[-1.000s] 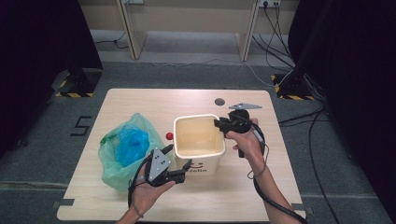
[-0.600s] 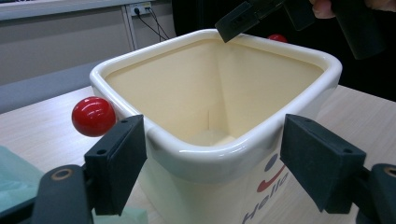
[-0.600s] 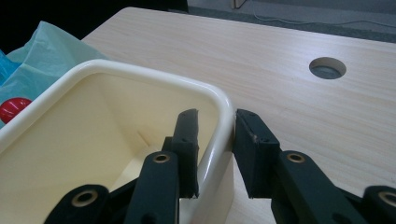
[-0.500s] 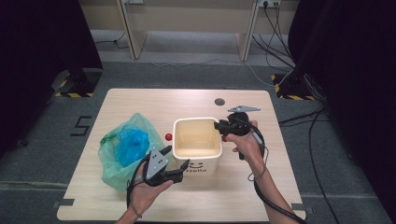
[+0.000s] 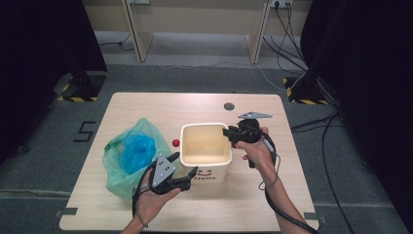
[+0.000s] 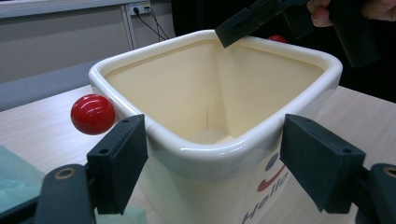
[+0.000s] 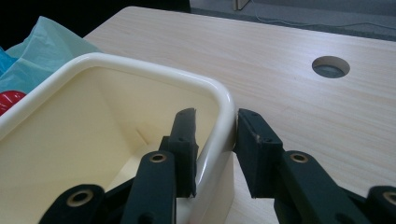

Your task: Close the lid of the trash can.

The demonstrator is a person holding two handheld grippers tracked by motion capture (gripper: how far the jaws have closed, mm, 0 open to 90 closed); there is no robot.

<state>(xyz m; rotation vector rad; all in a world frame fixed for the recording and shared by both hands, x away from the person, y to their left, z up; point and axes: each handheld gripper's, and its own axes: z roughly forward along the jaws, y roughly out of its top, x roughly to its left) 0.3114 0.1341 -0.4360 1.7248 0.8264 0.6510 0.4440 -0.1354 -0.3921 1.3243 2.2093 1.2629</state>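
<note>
Standing mid-surface, the cream bin [image 5: 205, 151] has its right rim straddled by the right gripper [image 7: 215, 140], jaws narrowed, one inside the wall, one outside; whether they press it I cannot tell. Near its front corner the left gripper [image 6: 212, 158] holds its jaws wide apart, touching nothing. Left of the bin, the high view shows a green bag [image 5: 127, 156]; the left gripper view shows a red knob [image 6: 92, 114].

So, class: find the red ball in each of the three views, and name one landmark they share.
High view: red ball at the cream bin's left rim, beside the green bag.
Left gripper view: left of the bin, mid-height.
Right gripper view: a sliver at the left edge.
Shared landmark: the bin's rim.
</note>
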